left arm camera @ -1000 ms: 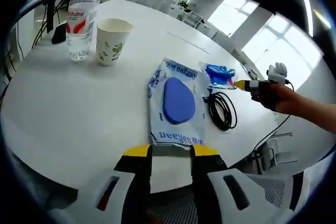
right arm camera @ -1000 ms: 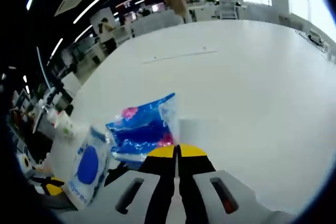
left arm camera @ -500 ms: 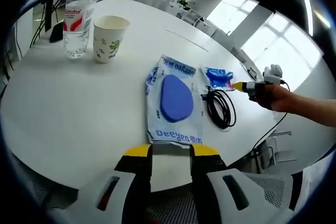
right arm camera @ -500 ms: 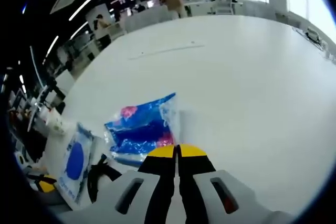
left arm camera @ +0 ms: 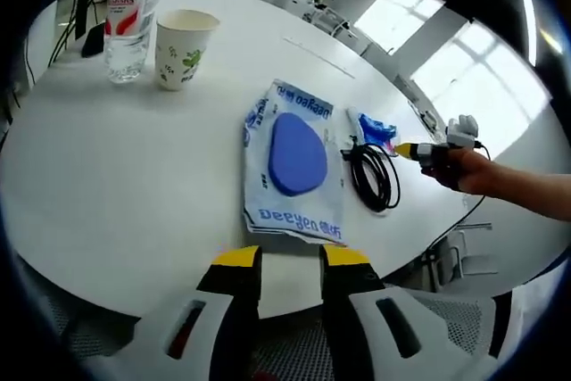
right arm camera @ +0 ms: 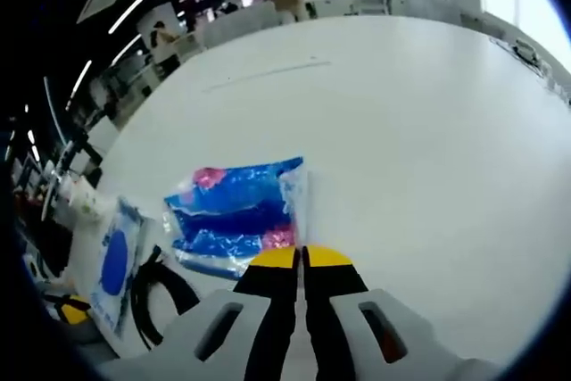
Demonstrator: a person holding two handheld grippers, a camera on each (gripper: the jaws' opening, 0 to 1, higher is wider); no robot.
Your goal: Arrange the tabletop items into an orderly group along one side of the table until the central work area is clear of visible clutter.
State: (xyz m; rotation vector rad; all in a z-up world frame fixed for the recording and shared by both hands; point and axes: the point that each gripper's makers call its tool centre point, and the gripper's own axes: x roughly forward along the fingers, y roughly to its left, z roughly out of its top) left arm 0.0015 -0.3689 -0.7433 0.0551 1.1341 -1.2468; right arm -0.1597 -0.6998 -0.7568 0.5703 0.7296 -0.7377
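Observation:
On the round white table point(left arm camera: 134, 176) lies a white pouch with a blue oval point(left arm camera: 293, 162). A coiled black cable point(left arm camera: 375, 176) lies to its right, and a blue snack packet point(left arm camera: 375, 129) beyond that. A water bottle point(left arm camera: 125, 24) and a paper cup point(left arm camera: 178, 46) stand at the far left. My left gripper point(left arm camera: 290, 258) hovers open over the near table edge, holding nothing. My right gripper point(right arm camera: 302, 258) is shut on the clear edge of the blue packet point(right arm camera: 236, 216). From the left gripper view it is the yellow-tipped right gripper point(left arm camera: 419, 150) in a hand point(left arm camera: 473, 171).
The cable point(right arm camera: 156, 296) and pouch point(right arm camera: 111, 265) lie left of the packet in the right gripper view, with wide bare table point(right arm camera: 428, 131) beyond. Chairs and desks stand past the table, with people far off. A chair point(left arm camera: 464, 256) sits below the table's right rim.
The blue packet has turned and shifted slightly with the shut right gripper, closer to the cable. Both cameras drifted a little; the left jaws stay open.

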